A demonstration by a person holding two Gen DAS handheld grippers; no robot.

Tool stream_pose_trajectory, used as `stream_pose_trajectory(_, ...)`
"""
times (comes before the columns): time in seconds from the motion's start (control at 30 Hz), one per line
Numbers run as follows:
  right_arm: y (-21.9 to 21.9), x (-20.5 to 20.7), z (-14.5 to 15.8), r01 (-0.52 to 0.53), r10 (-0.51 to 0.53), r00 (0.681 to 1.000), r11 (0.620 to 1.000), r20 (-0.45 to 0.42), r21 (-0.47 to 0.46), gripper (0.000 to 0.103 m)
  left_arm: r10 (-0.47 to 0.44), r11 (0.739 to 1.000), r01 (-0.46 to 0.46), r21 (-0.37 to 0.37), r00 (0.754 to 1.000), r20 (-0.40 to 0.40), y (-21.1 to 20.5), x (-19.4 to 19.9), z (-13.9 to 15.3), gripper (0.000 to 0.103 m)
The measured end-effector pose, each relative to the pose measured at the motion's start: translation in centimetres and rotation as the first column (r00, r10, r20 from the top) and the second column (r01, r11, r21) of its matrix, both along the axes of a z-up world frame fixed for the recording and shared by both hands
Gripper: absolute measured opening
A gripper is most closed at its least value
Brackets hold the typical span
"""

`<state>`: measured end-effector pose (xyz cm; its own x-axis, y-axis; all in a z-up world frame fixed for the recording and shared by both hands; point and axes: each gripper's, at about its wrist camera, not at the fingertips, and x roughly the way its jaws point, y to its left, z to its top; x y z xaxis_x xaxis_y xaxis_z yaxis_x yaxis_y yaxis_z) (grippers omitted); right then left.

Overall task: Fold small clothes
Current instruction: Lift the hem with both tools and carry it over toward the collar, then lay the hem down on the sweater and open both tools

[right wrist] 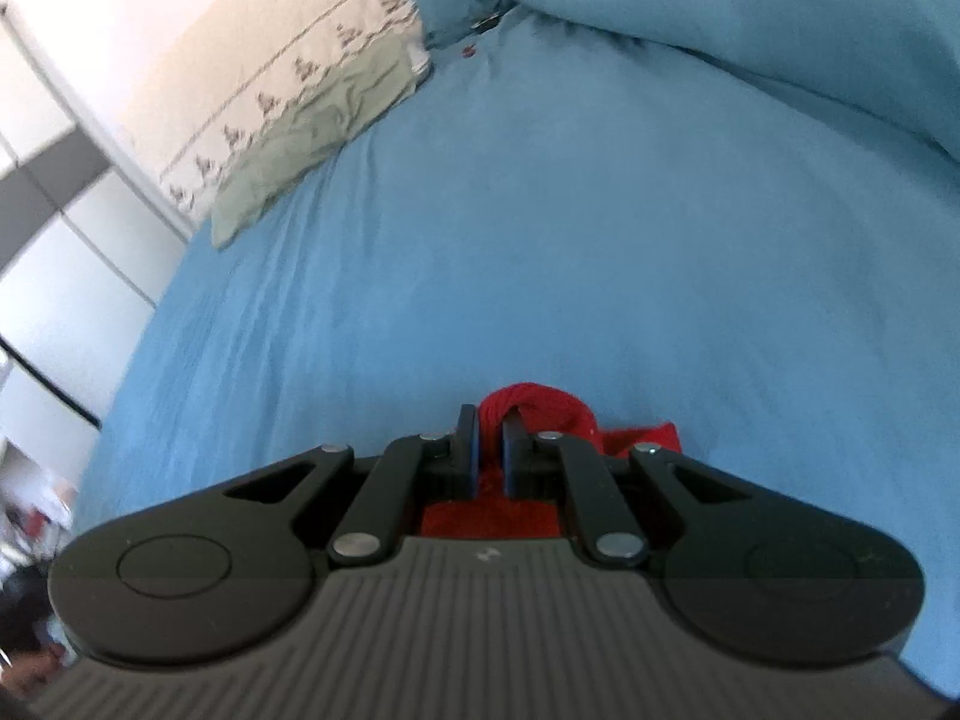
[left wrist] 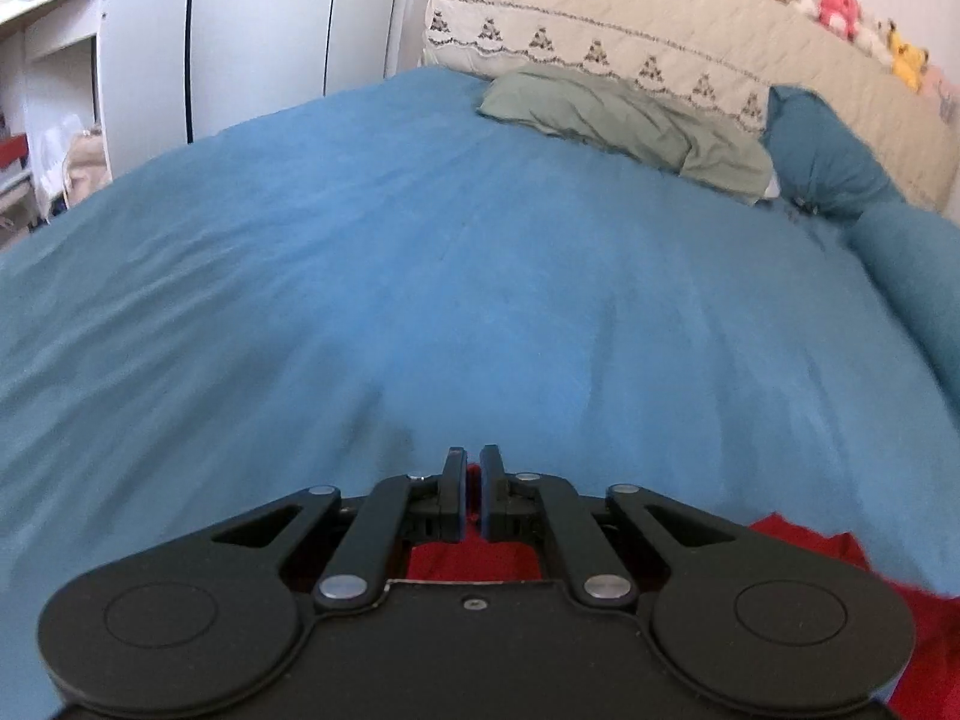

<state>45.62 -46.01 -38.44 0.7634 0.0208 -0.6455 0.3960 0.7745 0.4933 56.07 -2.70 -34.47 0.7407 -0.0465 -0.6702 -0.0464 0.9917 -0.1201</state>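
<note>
Over a blue bed [left wrist: 480, 276], the left hand-held gripper [left wrist: 473, 462] pinches a red garment [left wrist: 888, 618] between nearly closed jaws, while the right hand-held gripper [right wrist: 491, 426] clamps a bunched fold of it near the bed's near edge.

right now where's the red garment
The red garment lies at the near edge of the blue bedspread, pinched by both the left gripper and right gripper.

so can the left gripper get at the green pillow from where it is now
Probably not right away: the left gripper is shut on the red garment, and the green pillow lies far across the blue bedspread, though nothing blocks the way.
</note>
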Motion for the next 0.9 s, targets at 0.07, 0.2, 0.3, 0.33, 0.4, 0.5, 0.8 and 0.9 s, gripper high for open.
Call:
stream_pose_trajectory(0.07, 0.3, 0.1, 0.5, -0.004, 0.004, 1.000, 0.999, -0.003, -0.043, 0.047, 0.014, 1.000, -0.015, 0.022, 1.000, 0.021, 0.3, -0.7, 1.2, 0.058)
stream_pose_trajectory(0.2, 1.5, -1.5, 3.0, -0.039, 0.046, 0.997, 0.990, 0.054, -0.136, 0.089, -0.014, 0.994, 0.003, 0.110, 0.995, 0.103, -0.1, -3.5, 3.4, 0.088)
stream_pose_trajectory(0.3, 3.7, -2.6, 4.6, -0.133, 0.147, 0.988, 0.970, 0.053, -0.205, 0.089, -0.151, 0.982, 0.144, 0.120, 0.987, 0.050, -1.6, -6.4, 3.5, 0.090)
stream_pose_trajectory(0.33, 4.8, -3.1, 4.8, -0.172, 0.186, 0.981, 0.960, 0.048, -0.222, 0.091, -0.200, 0.972, 0.195, 0.128, 0.979, 0.026, -2.3, -7.3, 3.1, 0.090)
stream_pose_trajectory(0.4, 6.4, -3.2, 4.5, -0.231, 0.243, 0.970, 0.943, 0.021, -0.241, 0.094, -0.269, 0.954, 0.270, 0.132, 0.963, -0.031, -3.4, -8.4, 1.4, 0.090)
stream_pose_trajectory(0.5, 8.0, -3.4, 2.2, -0.276, 0.275, 0.961, 0.932, -0.039, -0.236, 0.095, -0.306, 0.942, 0.319, 0.102, 0.944, -0.119, -4.0, -9.2, -2.1, 0.090)
stream_pose_trajectory(0.8, 7.3, -4.2, -2.9, -0.223, 0.207, 0.974, 0.952, -0.092, -0.211, 0.094, -0.281, 0.949, 0.301, 0.089, 0.942, -0.184, -2.4, -8.7, -6.3, 0.097)
stream_pose_trajectory(0.9, 7.6, -4.2, -1.9, -0.243, 0.225, 0.969, 0.942, -0.103, -0.230, 0.095, -0.257, 0.952, 0.280, 0.121, 0.950, -0.177, -2.6, -8.7, -4.2, 0.097)
